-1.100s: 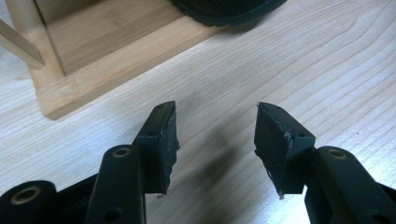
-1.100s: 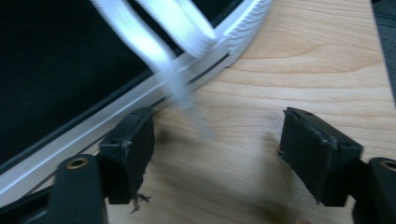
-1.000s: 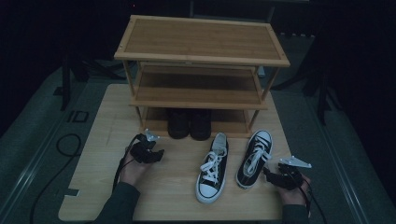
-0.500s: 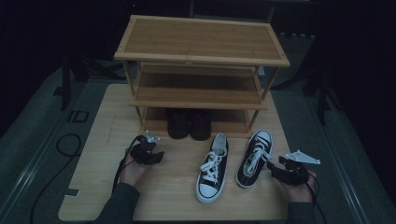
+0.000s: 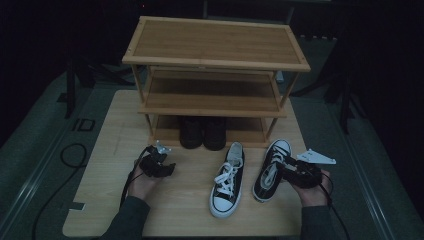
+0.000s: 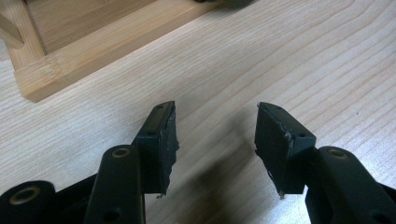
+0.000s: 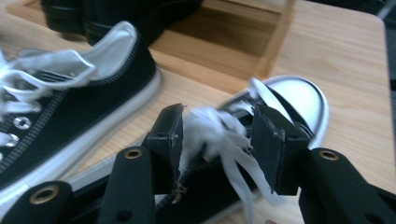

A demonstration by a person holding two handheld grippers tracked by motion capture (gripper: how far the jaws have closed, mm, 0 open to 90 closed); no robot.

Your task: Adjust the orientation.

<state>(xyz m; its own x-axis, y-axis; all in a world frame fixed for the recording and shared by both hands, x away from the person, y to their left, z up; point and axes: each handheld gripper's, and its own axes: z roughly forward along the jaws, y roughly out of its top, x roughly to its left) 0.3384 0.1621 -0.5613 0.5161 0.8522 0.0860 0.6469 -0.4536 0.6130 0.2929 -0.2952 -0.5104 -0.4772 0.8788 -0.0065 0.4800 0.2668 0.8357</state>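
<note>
Right gripper (image 5: 286,169) sits over the laced middle of the right-hand sneaker (image 5: 270,169), a black canvas low-top with white toe cap and white sole. In the right gripper view the jaws have just been closing, with the bunched white laces (image 7: 219,135) and tongue between them; the pads look to be against the laces, so I read it as gripping the shoe at the lacing. This sneaker lies on the wooden table (image 5: 190,205), toe toward the shoe rack (image 5: 215,75), just in front of the rack's right front leg.

Second sneaker (image 5: 227,180) of the same kind lies just to its left, apart from it, toe toward the person.

Left gripper (image 5: 162,167) is held low over the bare table, in front of the rack's left front corner; jaws parted, nothing between them.

A dark pair of shoes (image 5: 202,132) stands on the rack's bottom shelf.

No brand mark or label is legible on either sneaker. On the dark surface left of the table, pale characters resembling "ID" (image 5: 82,124) show.
</note>
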